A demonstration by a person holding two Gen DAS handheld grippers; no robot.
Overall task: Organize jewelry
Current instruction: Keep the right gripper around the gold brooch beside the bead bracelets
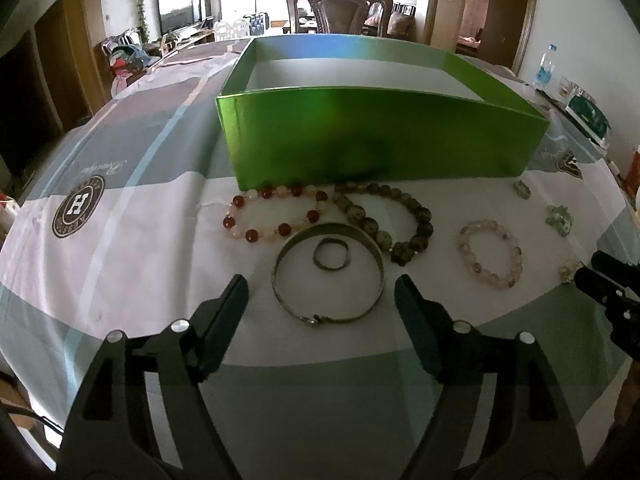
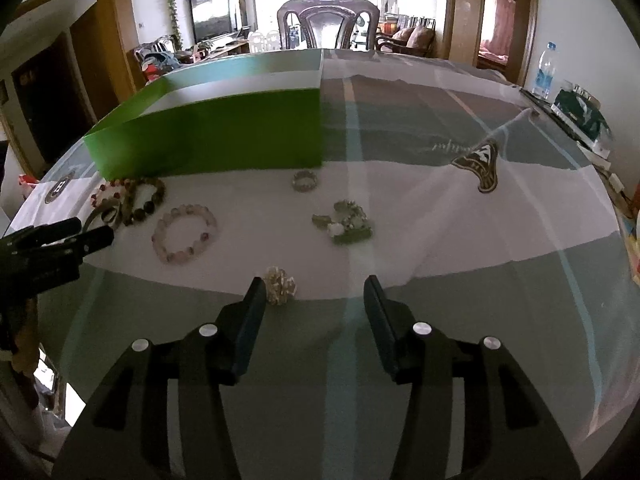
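Bracelets [image 1: 276,216] — before green box [image 1: 380,136]

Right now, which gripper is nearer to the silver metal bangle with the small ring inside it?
Left. The left gripper straddles the silver metal bangle, open. The right gripper sits further right, beside a small pale beaded cluster.

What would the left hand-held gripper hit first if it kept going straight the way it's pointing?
Probably the metal bangle lying on the tablecloth between its open fingers, with the small ring inside it. Depth is hard to judge.
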